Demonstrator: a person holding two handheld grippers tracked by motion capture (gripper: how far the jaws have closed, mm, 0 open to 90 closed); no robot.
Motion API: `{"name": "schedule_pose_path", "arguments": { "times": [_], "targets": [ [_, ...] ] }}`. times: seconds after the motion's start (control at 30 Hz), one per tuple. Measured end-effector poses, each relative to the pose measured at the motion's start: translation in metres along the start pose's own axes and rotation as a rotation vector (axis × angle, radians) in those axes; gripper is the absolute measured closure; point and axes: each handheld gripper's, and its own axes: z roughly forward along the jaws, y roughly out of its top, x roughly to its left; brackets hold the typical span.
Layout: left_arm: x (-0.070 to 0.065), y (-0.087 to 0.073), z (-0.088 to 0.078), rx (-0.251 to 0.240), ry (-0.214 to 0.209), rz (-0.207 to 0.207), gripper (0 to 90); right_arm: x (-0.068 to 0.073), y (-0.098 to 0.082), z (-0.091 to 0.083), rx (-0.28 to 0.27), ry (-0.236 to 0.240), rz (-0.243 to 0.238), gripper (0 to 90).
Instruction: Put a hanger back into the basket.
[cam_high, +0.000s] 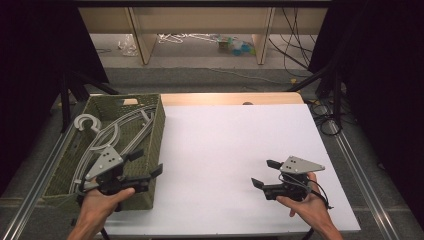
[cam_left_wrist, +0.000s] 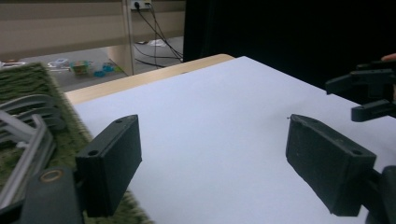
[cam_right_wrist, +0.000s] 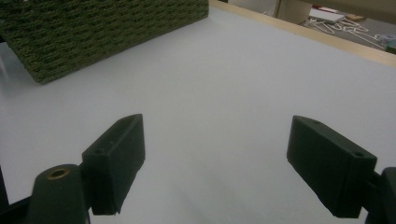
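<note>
A green woven basket (cam_high: 159, 131) stands on the left of the white table (cam_high: 235, 145) and holds grey plastic hangers (cam_high: 107, 136). My left gripper (cam_high: 148, 162) hovers over the basket's near right corner, open, with nothing between its jaws; in the left gripper view (cam_left_wrist: 212, 161) the basket rim (cam_left_wrist: 28, 81) and hangers (cam_left_wrist: 28, 116) lie at the left. My right gripper (cam_high: 265, 173) rests low over the table at the right, open and empty, pointing left toward the basket (cam_right_wrist: 102, 28); the right gripper view (cam_right_wrist: 215, 158) shows bare white tabletop between its jaws.
The table's wooden far edge (cam_high: 230, 98) borders a floor strewn with white hangers (cam_high: 187, 37) and small items. Black curtains and stand legs (cam_high: 67, 95) flank both sides. Metal rails (cam_high: 357, 160) run along the table's sides. The right gripper's jaws (cam_left_wrist: 369, 91) appear at the right of the left gripper view.
</note>
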Motion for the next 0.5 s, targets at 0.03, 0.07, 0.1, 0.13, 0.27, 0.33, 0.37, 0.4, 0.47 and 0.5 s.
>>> {"name": "schedule_pose_path", "arguments": {
  "times": [0.03,0.07,0.1,0.13,0.27,0.33,0.37,0.4,0.47,0.5],
  "targets": [
    [-0.004,-0.002,0.002,0.001,-0.003,0.009,18.0,0.0,0.0,0.0,-0.003,0.0,-0.001,19.9],
    [-0.008,-0.004,0.004,0.005,-0.006,0.031,18.0,0.0,0.0,-0.001,-0.004,-0.003,0.0,19.8],
    [-0.011,-0.006,0.006,0.01,-0.005,0.054,18.1,0.0,0.0,-0.001,-0.005,-0.005,-0.001,19.8],
    [-0.014,-0.008,0.008,0.013,-0.012,0.057,18.0,0.0,0.0,-0.001,-0.011,-0.008,0.001,19.8],
    [-0.021,-0.014,0.012,0.025,-0.031,0.069,17.8,0.002,0.0,-0.001,-0.013,0.003,0.002,19.6],
    [-0.023,-0.017,0.013,0.018,-0.036,0.063,17.5,0.003,0.0,-0.001,-0.011,0.009,0.007,19.6],
    [-0.025,-0.019,0.014,0.015,-0.044,0.054,17.1,0.003,0.0,-0.001,-0.023,-0.008,-0.007,19.6],
    [-0.026,-0.02,0.015,0.009,-0.049,0.054,17.2,0.004,0.0,-0.003,-0.016,-0.005,0.004,19.5],
    [-0.029,-0.023,0.015,0.014,-0.051,0.072,17.2,0.005,0.0,-0.003,-0.018,-0.007,-0.003,19.5],
    [-0.031,-0.024,0.015,0.011,-0.044,0.091,17.2,0.006,0.0,-0.004,-0.017,-0.008,-0.003,19.5]
  ]
}}
